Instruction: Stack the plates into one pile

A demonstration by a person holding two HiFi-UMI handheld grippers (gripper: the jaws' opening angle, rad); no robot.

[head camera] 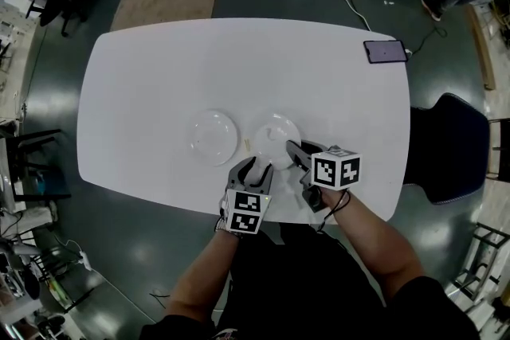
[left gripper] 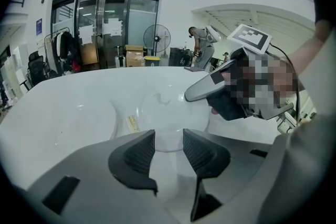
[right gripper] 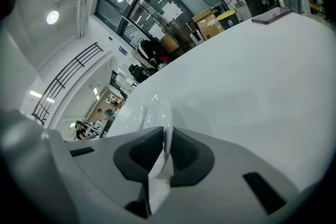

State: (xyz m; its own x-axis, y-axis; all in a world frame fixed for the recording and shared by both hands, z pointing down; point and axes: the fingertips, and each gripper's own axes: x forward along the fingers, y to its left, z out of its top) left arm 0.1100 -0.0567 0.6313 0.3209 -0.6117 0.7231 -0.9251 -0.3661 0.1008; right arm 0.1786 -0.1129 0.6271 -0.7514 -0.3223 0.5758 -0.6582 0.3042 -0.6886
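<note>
Plates, both round, shallow and glossy white, sit apart on a smooth white table (head camera: 143, 91) with rounded corners. One plate (head camera: 276, 133) has its near rim pinched in the right gripper (head camera: 296, 154). The right gripper view shows what the head view cannot: the dark ribbed pads of that gripper (right gripper: 167, 131) stand almost together, with the thin edge of the plate (right gripper: 157, 110) running up between them. I cannot tell whether that edge is off the table. Just left of it, the left gripper (head camera: 256, 169) points at the same plate with its jaws wide and nothing between the pads. Its own view has the left gripper (left gripper: 168, 134) framing the plate (left gripper: 168, 110) just ahead of the gap, and the right gripper (left gripper: 190, 96) reaching the rim from the right with a grey, tapered finger. The second plate (head camera: 213, 137) (left gripper: 79, 118) lies flat, ahead and left of the left gripper. A small pale scrap (head camera: 249, 145) (left gripper: 132, 123) lies between the two plates. Both forearms come in from below, close together, with the grippers angled forward and down and their marker cubes on top. A dark phone (head camera: 386, 51) lies far ahead and right of the right gripper, at the table's corner.
</note>
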